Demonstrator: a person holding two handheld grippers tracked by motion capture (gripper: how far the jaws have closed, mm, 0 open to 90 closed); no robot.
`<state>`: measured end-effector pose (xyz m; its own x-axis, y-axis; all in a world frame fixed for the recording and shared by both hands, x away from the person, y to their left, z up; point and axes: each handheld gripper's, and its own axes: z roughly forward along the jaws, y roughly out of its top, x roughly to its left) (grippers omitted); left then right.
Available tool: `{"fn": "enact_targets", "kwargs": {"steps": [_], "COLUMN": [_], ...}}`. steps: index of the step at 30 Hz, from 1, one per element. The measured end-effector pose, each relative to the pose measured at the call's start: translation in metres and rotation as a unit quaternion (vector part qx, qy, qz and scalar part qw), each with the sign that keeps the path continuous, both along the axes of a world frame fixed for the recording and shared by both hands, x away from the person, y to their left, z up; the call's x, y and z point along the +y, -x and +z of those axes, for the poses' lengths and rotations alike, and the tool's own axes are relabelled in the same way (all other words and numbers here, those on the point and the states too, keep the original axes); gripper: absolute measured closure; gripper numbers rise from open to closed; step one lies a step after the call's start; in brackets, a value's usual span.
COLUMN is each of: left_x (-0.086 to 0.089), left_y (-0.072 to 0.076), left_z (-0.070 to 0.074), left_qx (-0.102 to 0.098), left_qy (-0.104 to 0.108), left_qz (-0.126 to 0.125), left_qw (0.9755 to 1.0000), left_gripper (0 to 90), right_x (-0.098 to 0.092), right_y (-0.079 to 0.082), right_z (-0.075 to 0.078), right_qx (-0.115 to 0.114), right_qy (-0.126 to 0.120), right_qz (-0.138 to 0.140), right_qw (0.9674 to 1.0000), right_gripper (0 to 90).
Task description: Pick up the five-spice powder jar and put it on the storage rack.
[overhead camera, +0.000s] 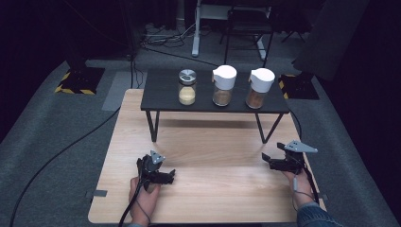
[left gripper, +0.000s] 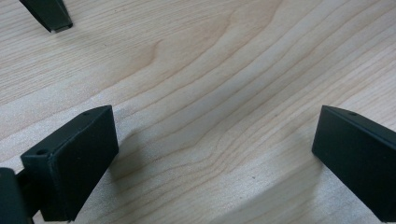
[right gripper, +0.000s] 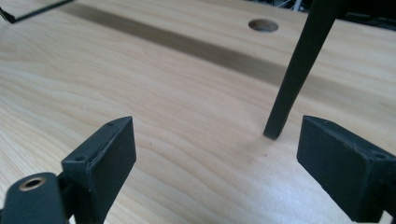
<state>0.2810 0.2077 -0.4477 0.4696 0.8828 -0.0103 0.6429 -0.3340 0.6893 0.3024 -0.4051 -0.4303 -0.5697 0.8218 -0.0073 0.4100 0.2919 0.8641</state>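
— Pale wood, that light maple-grained worktop [overhead camera: 222, 189], carries everything. What is at its left?

— The left gripper [overhead camera: 171, 176], black, held in the person's left hand [overhead camera: 144, 196], sits low over the worktop's near left part. In the left gripper view its jaws stand wide apart with bare wood grain [left gripper: 210, 107] between them, so it is released and grasps nothing.

— And beyond it?

— A low black shelf on thin black legs [overhead camera: 215, 101] stands across the far half of the worktop. On it, from left to right: a clear glass jar with a round metal lid [overhead camera: 187, 87], holding yellow grains; a clear glass jar with a white pouring cap [overhead camera: 223, 85], holding brown powder; and a second white-capped glass jar [overhead camera: 258, 87] with reddish-brown powder. All three stand upright in a row, apart from one another, well apart from both grippers.

— The right side?

— The right gripper [overhead camera: 265, 158], with a grey three-cornered plate on top, is in the person's right hand [overhead camera: 295, 182] near the worktop's right edge, close to the shelf's right legs. In the right gripper view its jaws are parted with nothing between them, and one black shelf leg [right gripper: 292, 88] stands on the wood just ahead. A round hole [right gripper: 263, 25] in the worktop shows farther off. It is released as well.
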Motion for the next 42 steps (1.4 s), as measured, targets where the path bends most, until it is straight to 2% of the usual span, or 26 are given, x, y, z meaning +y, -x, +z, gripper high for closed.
{"fn": "enact_targets", "kwargs": {"steps": [9, 23, 31, 36, 42], "left_x": [0.0, 0.0, 0.0, 0.0, 0.0], "left_y": [0.0, 0.0, 0.0, 0.0, 0.001], "left_z": [0.0, 0.0, 0.0, 0.0, 0.0], "left_qx": [0.0, 0.0, 0.0, -0.001, -0.001], "left_qy": [0.0, 0.0, 0.0, 0.0, 0.0], "left_qz": [0.0, 0.0, 0.0, 0.0, 0.0], "left_qw": [1.0, 1.0, 1.0, 1.0, 1.0], "left_gripper": [0.3, 0.3, 0.3, 0.3, 0.3], "right_x": [0.002, 0.001, 0.007, 0.016, 0.017], "right_y": [-0.001, 0.0, -0.006, -0.004, -0.005], "right_z": [-0.013, -0.028, -0.022, -0.021, -0.02], "right_qx": [0.025, 0.06, 0.093, 0.088, 0.09], "right_qy": [0.013, 0.018, 0.038, 0.065, 0.066], "right_qz": [0.001, -0.002, -0.004, -0.006, -0.008], "right_qw": [0.9996, 0.9981, 0.995, 0.994, 0.9937], "right_gripper": [11.4, 10.1, 8.8, 7.7, 6.0]}}
